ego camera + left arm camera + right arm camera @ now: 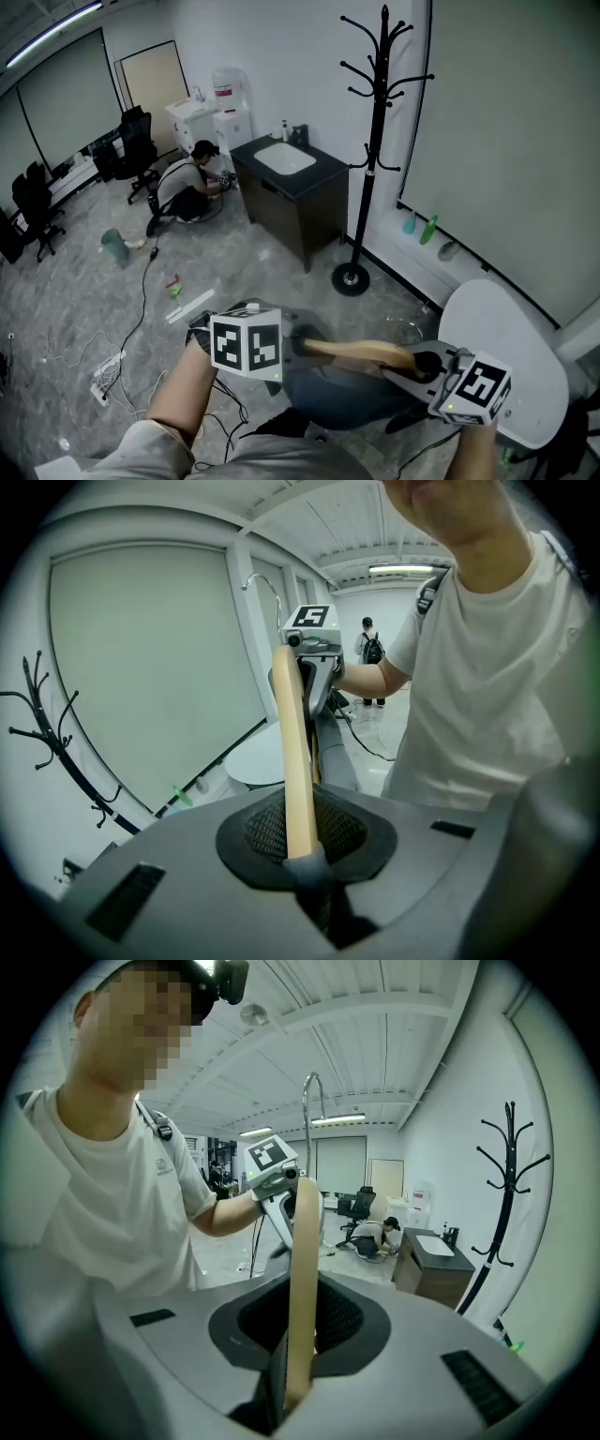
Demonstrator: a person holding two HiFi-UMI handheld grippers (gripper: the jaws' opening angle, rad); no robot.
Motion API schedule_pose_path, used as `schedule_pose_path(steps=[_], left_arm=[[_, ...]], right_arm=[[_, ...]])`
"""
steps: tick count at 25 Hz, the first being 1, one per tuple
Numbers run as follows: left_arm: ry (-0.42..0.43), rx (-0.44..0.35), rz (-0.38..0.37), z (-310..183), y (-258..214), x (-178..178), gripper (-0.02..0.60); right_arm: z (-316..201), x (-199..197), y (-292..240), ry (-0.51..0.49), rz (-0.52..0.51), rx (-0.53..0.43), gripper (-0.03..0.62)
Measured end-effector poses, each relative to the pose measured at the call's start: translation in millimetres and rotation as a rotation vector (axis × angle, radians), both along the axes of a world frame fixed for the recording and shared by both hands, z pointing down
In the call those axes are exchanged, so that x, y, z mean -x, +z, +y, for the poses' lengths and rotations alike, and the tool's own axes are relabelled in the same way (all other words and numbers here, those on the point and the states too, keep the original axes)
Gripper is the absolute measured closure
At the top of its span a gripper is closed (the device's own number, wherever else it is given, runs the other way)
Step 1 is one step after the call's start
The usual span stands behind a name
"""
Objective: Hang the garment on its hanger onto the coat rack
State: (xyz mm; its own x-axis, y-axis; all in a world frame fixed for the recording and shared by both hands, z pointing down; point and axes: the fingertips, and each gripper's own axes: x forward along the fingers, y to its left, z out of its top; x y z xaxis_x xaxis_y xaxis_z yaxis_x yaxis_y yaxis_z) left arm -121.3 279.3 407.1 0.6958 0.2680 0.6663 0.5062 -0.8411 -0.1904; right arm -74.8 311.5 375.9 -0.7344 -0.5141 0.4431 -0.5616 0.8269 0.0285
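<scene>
hanger [361,351]: we hold it level, long axis running gripper to gripper, hook [307,1119] upward
left gripper [298,343]: clamped on one end
right gripper [420,367]: clamped on the other
garment [337,394]: draped below
coat rack [375,141]: well ahead

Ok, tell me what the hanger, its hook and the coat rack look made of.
The hanger looks like pale wood: a smooth, matte tan bar, though painted plastic is possible. Its hook seems to be metal: thin, silvery wire with a slight shine. The coat rack is probably metal: slim pole, thin curved branches, satin black finish.
</scene>
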Motion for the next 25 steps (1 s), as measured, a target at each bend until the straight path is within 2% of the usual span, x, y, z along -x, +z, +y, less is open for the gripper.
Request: schedule_pose_path(steps=[5, 12, 17, 25], left_arm=[[0.021, 0.01, -0.008, -56, 8, -28, 0.548], [0.044, 0.019, -0.027, -168, 15, -61, 0.548], [0.069, 0.02, -0.021, -251, 13, -91, 0.548], [0.062, 0.04, 0.001, -349, 1, -142, 0.548]], right_arm=[[-56, -27, 8, 0.017, 0.011, 0.012, 0.545], [-165, -61, 11, 0.058, 0.015, 0.019, 0.545], [-249, -90, 12, 0.077, 0.014, 0.019, 0.545], [-350, -143, 6, 0.06, 0.039, 0.03, 0.545]])
